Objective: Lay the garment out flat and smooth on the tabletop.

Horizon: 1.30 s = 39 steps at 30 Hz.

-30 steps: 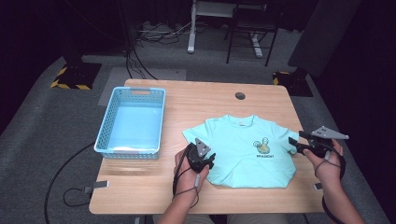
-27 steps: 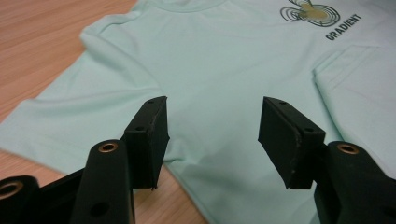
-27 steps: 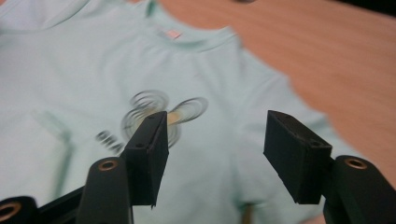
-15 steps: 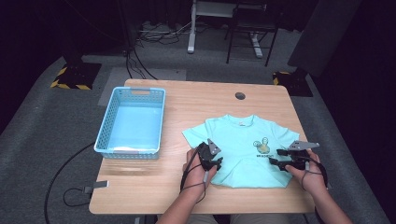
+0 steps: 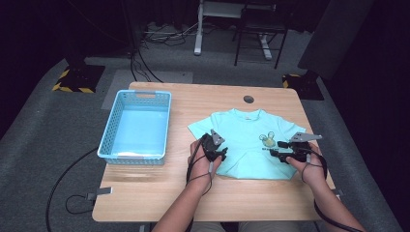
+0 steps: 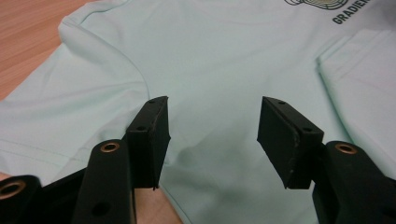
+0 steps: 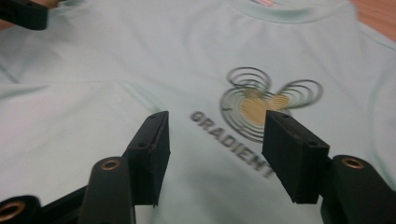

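Grippers over mint-green cotton T-shirt [image 5: 246, 142], jaws spread, nothing held.
T-shirt lies flat on light wooden table [image 5: 193, 203], right of pale blue perforated plastic basket [image 5: 135, 125]. Left gripper [image 5: 218, 151] sits at shirt's lower-left edge, right gripper [image 5: 280, 153] beside its spiral "GRADIENT" print [image 7: 261, 105].

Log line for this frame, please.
left tool: open, over T-shirt | right tool: open, over T-shirt | basket: empty

A blue basket [image 5: 135, 126] sits on the wooden table [image 5: 145, 193] — left side, nothing inside.
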Tool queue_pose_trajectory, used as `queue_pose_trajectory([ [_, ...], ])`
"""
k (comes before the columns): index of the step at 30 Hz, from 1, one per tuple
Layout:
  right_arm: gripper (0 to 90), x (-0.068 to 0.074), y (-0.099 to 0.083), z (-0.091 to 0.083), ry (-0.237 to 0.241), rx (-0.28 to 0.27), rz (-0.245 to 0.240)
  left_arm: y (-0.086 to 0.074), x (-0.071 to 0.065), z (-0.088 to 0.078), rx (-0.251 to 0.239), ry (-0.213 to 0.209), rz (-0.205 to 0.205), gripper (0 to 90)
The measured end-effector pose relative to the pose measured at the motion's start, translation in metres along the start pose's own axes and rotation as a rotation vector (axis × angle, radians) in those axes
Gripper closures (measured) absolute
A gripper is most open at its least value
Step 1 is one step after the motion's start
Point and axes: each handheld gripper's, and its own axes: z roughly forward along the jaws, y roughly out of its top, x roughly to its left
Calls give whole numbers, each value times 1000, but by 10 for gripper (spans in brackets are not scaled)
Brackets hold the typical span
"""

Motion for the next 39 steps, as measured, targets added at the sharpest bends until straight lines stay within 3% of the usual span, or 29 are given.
queue_pose_trajectory([
  [4,416,18,8,4,56,5,-47,-6,-8,-9,7,-6,13,427],
  [8,416,28,14,10,86,15,-75,-14,-13,-23,-3,-1,1,420],
  [21,444,49,30,41,171,90,-200,-48,-3,-66,-13,75,-74,418],
  [24,513,51,30,47,185,120,-219,-52,0,-71,-12,84,-82,419],
  [31,867,59,27,42,196,147,-266,-54,-1,-77,-18,91,-89,420],
  [39,891,63,32,29,178,118,-272,-51,-3,-78,-30,85,-80,423],
])
